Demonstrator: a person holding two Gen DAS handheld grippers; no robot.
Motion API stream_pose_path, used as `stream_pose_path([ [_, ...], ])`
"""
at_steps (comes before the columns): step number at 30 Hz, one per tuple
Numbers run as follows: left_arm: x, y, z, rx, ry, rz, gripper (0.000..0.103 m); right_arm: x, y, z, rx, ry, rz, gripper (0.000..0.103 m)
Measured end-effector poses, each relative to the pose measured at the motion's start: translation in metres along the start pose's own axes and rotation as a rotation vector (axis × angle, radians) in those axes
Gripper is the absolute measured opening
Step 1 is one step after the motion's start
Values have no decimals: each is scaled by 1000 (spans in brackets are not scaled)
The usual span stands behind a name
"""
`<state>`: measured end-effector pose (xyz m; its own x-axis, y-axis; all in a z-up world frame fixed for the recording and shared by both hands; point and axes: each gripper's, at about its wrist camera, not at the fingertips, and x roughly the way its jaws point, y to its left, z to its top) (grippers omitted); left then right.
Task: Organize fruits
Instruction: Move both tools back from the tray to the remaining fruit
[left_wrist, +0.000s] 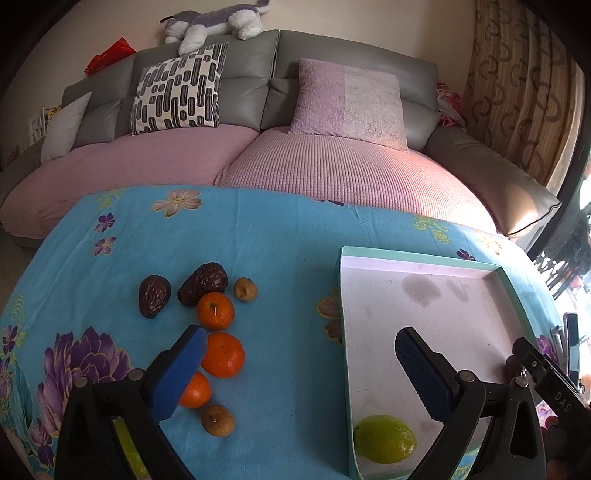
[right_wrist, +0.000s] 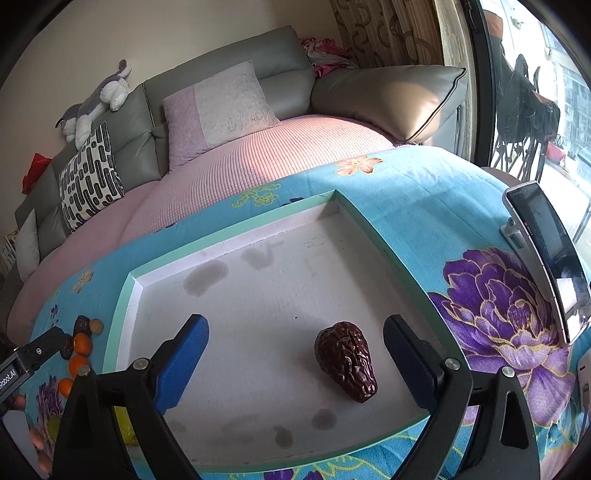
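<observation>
Both hand-held grippers, left (left_wrist: 295, 373) and right (right_wrist: 295, 363), gape empty; wrinkled dark-red date (right_wrist: 345, 360) lies in tray (right_wrist: 236, 229).

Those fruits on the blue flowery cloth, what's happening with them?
A person with a gripper in each hand is sorting fruit into a white tray. A lime and one dark wrinkled fruit already lie in it. The left gripper and right gripper are both open and empty. Three oranges and other fruit wait on the cloth.
</observation>
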<state>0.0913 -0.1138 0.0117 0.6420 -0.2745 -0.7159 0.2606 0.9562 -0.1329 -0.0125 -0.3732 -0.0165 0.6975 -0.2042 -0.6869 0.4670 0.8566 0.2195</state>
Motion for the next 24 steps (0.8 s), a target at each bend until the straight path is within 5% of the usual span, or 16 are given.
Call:
stream_pose_path([
  [11, -22, 26, -5, 13, -73, 87, 103, -1, 22, -3, -54, -25, 12, 96],
  [24, -41, 85, -3, -68, -42, 146, 103, -8, 65, -4, -119, -40, 66, 96],
])
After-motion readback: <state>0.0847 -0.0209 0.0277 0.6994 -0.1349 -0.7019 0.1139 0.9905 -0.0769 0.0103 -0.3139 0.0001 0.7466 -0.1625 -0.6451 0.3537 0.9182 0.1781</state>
